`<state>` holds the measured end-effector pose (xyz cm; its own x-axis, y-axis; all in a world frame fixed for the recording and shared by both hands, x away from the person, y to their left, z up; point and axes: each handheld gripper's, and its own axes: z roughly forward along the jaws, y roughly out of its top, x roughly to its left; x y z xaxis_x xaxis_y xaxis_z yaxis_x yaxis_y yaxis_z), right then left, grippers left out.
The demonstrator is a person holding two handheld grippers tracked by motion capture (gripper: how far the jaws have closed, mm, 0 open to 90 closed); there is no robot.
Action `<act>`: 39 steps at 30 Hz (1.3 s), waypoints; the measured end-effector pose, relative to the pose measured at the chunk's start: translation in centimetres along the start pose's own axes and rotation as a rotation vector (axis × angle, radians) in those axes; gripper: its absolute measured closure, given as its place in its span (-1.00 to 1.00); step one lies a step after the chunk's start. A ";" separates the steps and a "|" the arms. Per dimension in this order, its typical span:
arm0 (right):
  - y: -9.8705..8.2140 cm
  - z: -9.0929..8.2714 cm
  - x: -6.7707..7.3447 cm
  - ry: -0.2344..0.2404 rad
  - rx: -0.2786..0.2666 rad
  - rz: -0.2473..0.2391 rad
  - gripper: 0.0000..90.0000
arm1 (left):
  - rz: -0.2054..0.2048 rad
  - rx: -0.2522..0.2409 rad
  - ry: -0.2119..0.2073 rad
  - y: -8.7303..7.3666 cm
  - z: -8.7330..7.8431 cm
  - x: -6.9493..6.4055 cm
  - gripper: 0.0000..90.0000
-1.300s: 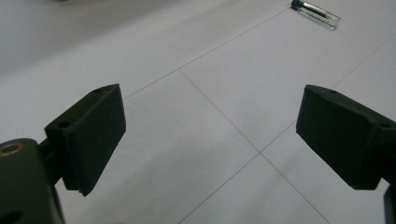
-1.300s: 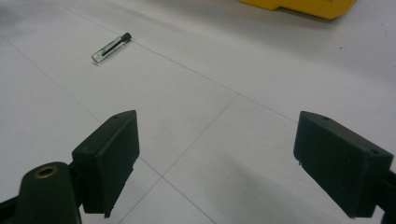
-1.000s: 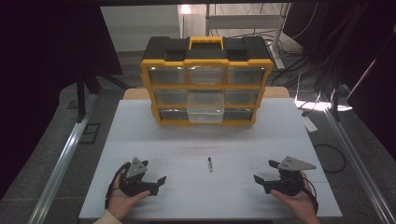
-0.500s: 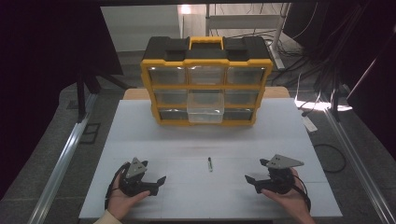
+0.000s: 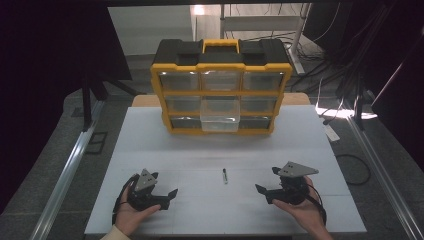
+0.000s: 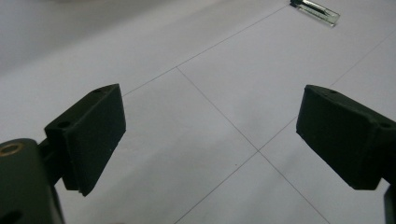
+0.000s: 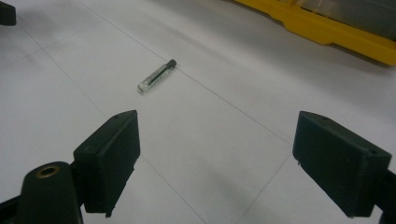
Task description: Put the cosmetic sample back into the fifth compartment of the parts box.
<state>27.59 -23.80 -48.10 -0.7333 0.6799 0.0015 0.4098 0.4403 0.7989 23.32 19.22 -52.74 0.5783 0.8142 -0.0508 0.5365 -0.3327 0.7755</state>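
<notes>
Small vial (image 5: pixel 225 175) lies between both grippers, apart from their spread, empty fingers (image 7: pixel 109 156)

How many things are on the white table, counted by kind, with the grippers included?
Drawer organizer, yellow and black: 1
Small clear vial with a dark cap: 1
Grippers, left gripper and right gripper: 2
Total: 4

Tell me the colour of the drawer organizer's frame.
Yellow, with a black top; the drawer organizer shows best in the high view.
</notes>
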 end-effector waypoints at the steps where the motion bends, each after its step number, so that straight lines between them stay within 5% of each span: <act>1: 0.1 0.0 0.1 -0.004 0.004 -0.003 -0.66 | 0.000 0.001 0.000 0.0 0.0 0.0 -0.81; 12: 1.3 0.6 0.9 0.042 0.006 0.022 -0.66 | 0.001 0.002 0.002 0.0 0.0 0.0 -0.81; 39: 5.5 3.0 3.6 0.018 0.050 -0.003 -0.63 | -0.003 -0.006 0.000 0.0 0.1 0.0 -0.81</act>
<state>28.85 -17.12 -45.48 -0.7439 0.6682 0.0099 0.4336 0.4714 0.7680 23.36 19.17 -52.76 0.5764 0.8154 -0.0532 0.5348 -0.3272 0.7791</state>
